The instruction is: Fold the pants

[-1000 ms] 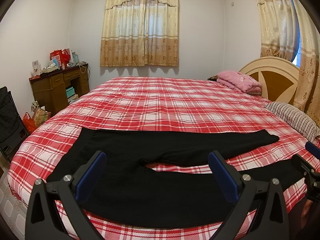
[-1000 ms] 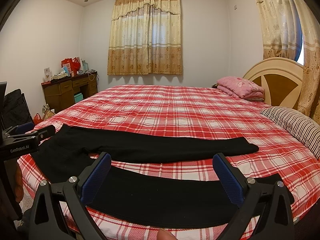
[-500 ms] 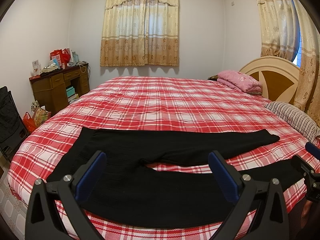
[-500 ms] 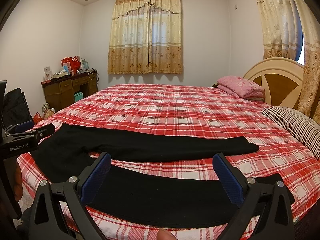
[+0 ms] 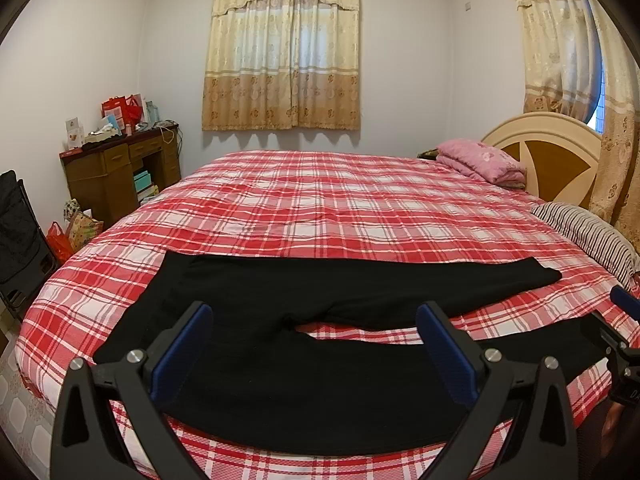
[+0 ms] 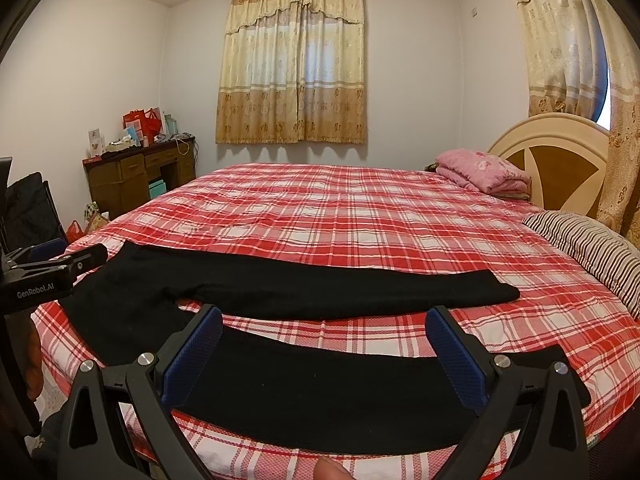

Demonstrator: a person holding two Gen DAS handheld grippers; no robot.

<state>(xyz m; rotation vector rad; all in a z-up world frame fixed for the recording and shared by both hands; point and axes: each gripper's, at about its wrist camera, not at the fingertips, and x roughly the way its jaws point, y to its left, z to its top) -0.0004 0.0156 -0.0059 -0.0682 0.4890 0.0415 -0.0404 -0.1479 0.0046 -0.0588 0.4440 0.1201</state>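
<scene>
A pair of black pants [image 5: 280, 308] is being shown spread flat across the near part of a bed covered by a red plaid bedspread [image 5: 340, 208]. The waist is lying toward the left, and the two legs are running out to the right, parted in a narrow V so that a strip of plaid is being left bare between them. The far leg [image 6: 360, 292] is ending short of the striped pillow [image 6: 592, 248] at the right; the near leg [image 6: 320, 396] is lying along the bed's near edge.

No fold is being seen in the garment as yet. By this showing, the task is judged to be at its very beginning: the pants are laid out, and every fold is still to be made, probably starting with one leg being brought over the other.

The left gripper [image 5: 314, 354] is being held above the near leg close to the crotch, its blue pads spread wide with nothing between them. The right gripper [image 6: 326, 354] is being held over the near leg further to the right, likewise spread wide and empty. Neither is seen touching the cloth.

A folded pink quilt [image 5: 480, 160] is lying by the headboard [image 5: 560, 148], well apart from the pants, and a wooden desk [image 5: 116, 172] is standing far left.
</scene>
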